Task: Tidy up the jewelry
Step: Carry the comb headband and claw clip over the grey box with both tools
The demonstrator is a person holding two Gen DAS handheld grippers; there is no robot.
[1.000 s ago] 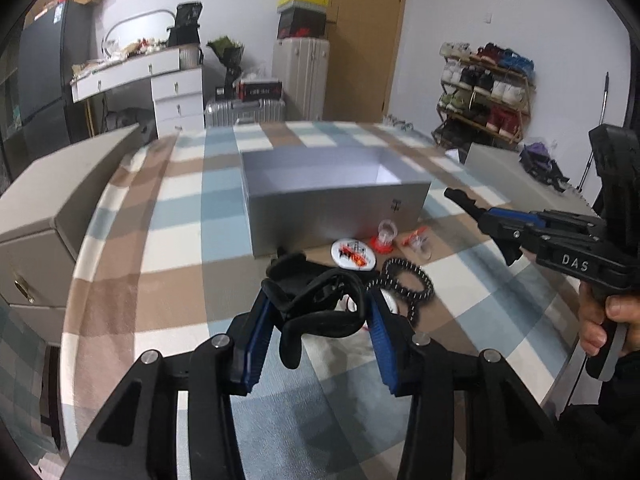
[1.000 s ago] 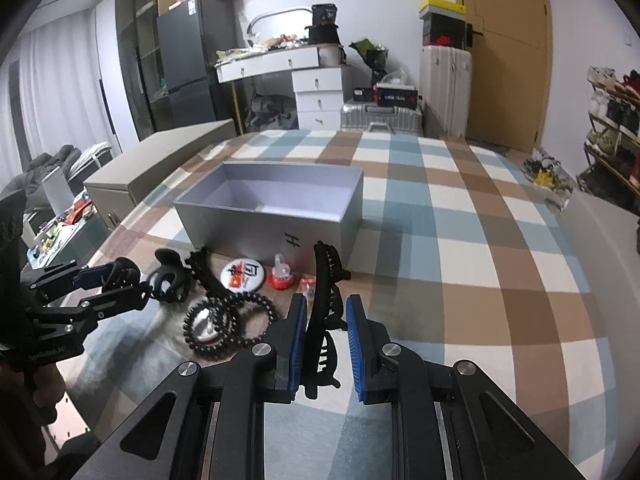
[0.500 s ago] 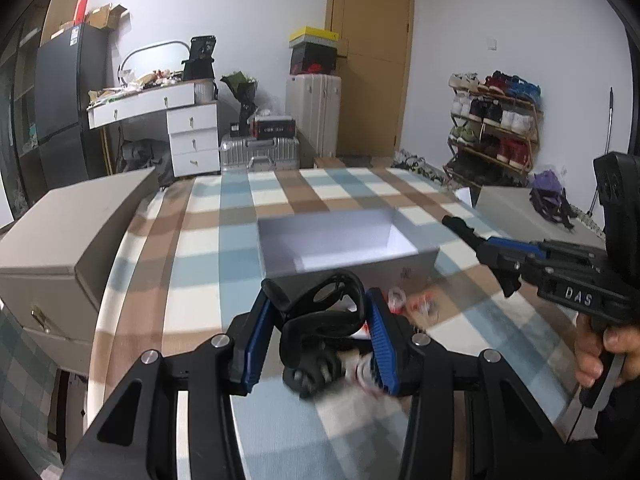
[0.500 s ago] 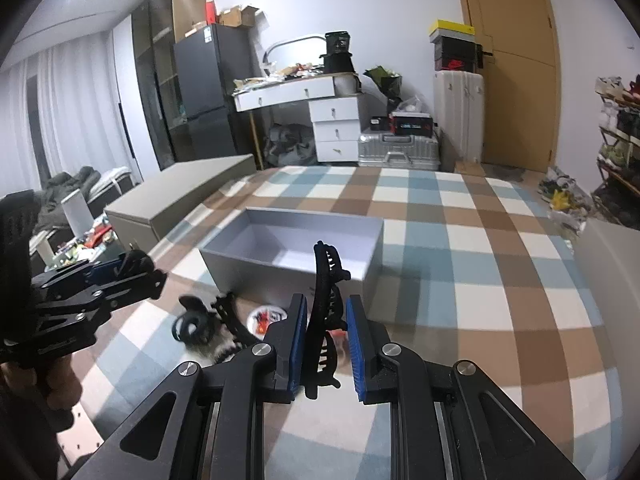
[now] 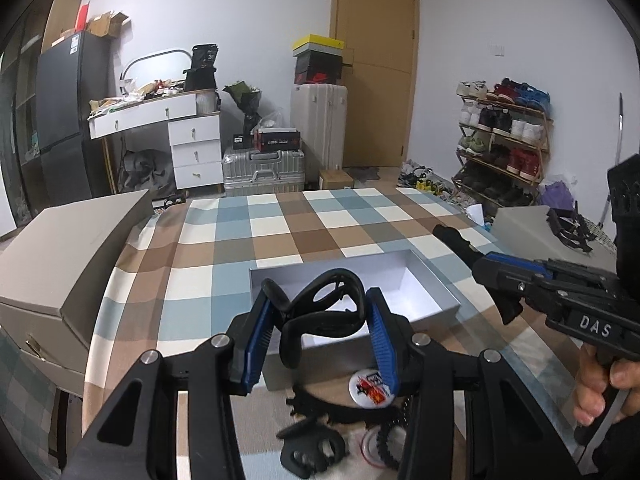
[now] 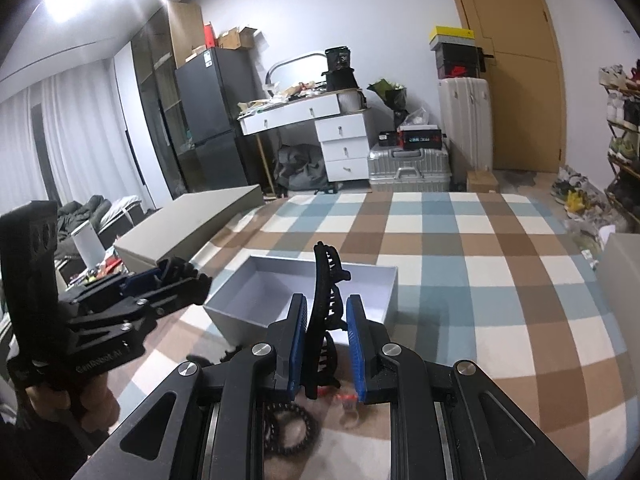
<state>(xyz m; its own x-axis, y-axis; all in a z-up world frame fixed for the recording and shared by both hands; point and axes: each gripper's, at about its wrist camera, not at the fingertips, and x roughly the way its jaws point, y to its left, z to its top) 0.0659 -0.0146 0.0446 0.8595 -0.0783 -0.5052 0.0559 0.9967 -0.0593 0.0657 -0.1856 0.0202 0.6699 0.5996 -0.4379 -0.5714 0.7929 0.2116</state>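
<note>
Checked blue-brown-white bedspread (image 5: 280, 232) carries an open grey cardboard box (image 5: 424, 300) at frame centre. Left tool (image 5: 320, 320) grips a looped black hair claw (image 5: 324, 316); right tool (image 6: 326, 340) grips a toothed black hair clip (image 6: 326, 300), both raised near the box, probably for dropping inside.

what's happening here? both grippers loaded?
Yes. A person is sorting accessories into the open grey box. The left gripper is shut on a black loop-shaped hair clip, held above the box's near edge. The right gripper is shut on a black toothed claw clip, also raised in front of the box. Nothing is visible inside the box. A round badge, black beaded bracelets and other small pieces lie on the checked cloth.
</note>
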